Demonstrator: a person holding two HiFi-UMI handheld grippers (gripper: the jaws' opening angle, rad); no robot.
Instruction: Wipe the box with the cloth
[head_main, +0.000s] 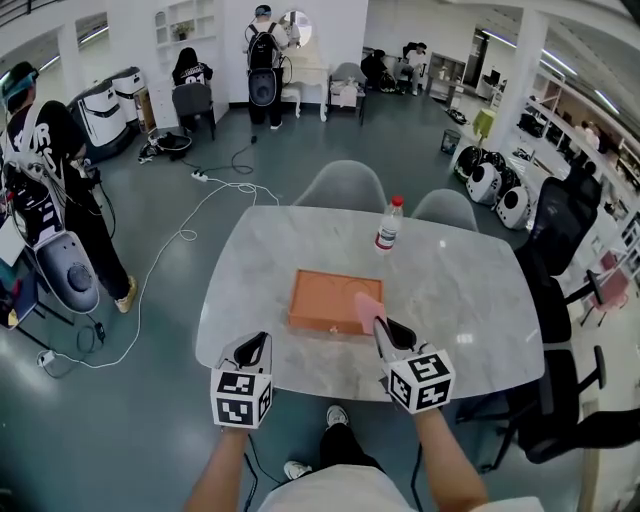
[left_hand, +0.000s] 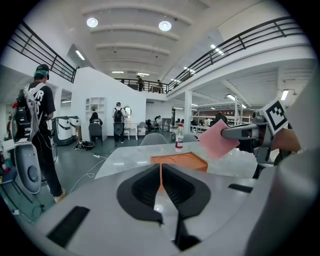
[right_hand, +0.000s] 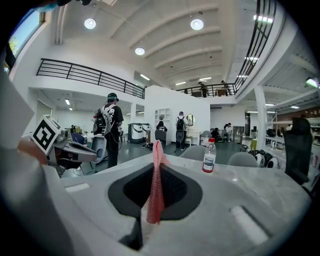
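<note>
A flat orange box (head_main: 333, 301) lies in the middle of the white marble table (head_main: 470, 300). My right gripper (head_main: 388, 334) hovers at the box's near right corner, shut on a pink cloth (head_main: 367, 304) that sticks up over the box's right end. In the right gripper view the cloth (right_hand: 155, 186) hangs pinched between the jaws of that gripper (right_hand: 156, 170). My left gripper (head_main: 256, 349) hangs over the table's near edge, left of the box, shut on nothing. The left gripper view shows that gripper (left_hand: 161, 172), the box (left_hand: 181, 161) ahead and the cloth (left_hand: 217, 140) to the right.
A water bottle (head_main: 389, 224) with a red cap stands on the table beyond the box. Two grey chairs (head_main: 340, 186) are tucked in at the far side and black office chairs (head_main: 560, 300) stand to the right. People (head_main: 45, 170) and cables are on the floor to the left.
</note>
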